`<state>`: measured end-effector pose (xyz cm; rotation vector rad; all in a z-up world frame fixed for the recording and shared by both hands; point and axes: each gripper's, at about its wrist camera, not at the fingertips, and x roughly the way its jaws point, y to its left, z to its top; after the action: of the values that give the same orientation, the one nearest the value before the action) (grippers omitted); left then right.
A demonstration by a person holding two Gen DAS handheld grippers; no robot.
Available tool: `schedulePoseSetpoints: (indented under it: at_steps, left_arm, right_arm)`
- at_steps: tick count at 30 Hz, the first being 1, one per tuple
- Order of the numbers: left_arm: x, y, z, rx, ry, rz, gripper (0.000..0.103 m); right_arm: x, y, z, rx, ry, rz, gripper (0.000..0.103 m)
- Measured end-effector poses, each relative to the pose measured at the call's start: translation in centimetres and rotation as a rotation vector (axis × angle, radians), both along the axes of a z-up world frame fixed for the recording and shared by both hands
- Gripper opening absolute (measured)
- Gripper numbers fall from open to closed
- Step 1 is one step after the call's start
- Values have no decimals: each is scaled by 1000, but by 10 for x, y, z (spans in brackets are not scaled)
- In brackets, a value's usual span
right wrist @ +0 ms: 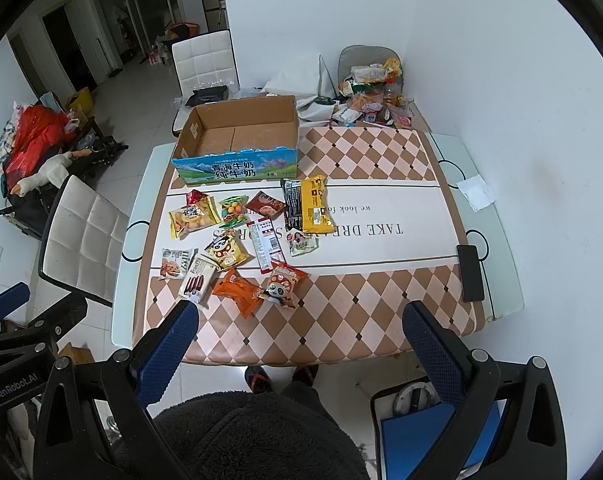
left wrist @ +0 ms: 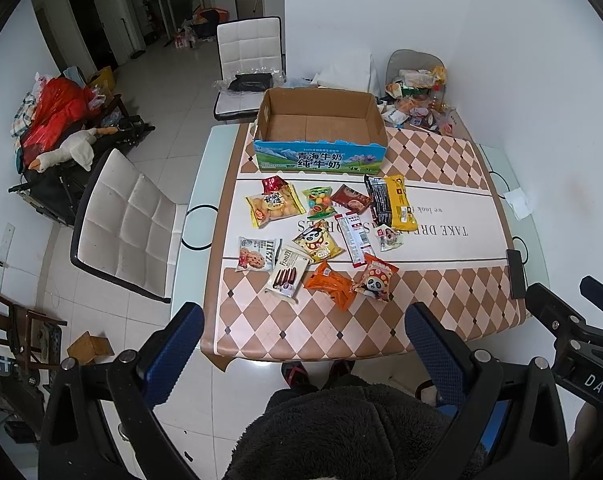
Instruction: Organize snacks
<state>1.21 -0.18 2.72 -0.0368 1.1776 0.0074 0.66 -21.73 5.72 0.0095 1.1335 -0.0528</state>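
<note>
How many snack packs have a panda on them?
2. One yellow panda pack lies in the middle of the snack pile. One red panda pack lies at the near edge, beside the orange pack. Other packs' pictures are too small to tell.

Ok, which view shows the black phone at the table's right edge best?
The right wrist view: the phone lies whole and unobstructed. In the left wrist view the phone sits nearer the frame edge, smaller and more distorted, close beside the right gripper's body.
</note>
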Motion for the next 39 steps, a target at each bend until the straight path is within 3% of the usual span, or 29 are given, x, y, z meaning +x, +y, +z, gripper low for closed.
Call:
schedulePoseSetpoints:
  at_steps: [18,26,32,35,39]
  left_arm:
    - [-1,4,1,-4,-5,-1,103]
    - [25,26,-9,-34,5,30,103]
    - [71,38,-65,-57,61,90,103]
    - [114,41,-111,-70,159,123,103]
    - [139,38,-162,-98,258,187,103]
  right_arm:
    - [3,11,6,10,1,3,103]
    - [11,9,-11,41,1,-32,103]
    - [54,-5,-58,68,26,-87,103]
    - [87,-14,-94,82,54,-105,103]
    - [139,-22,-147,109,125,-98,103]
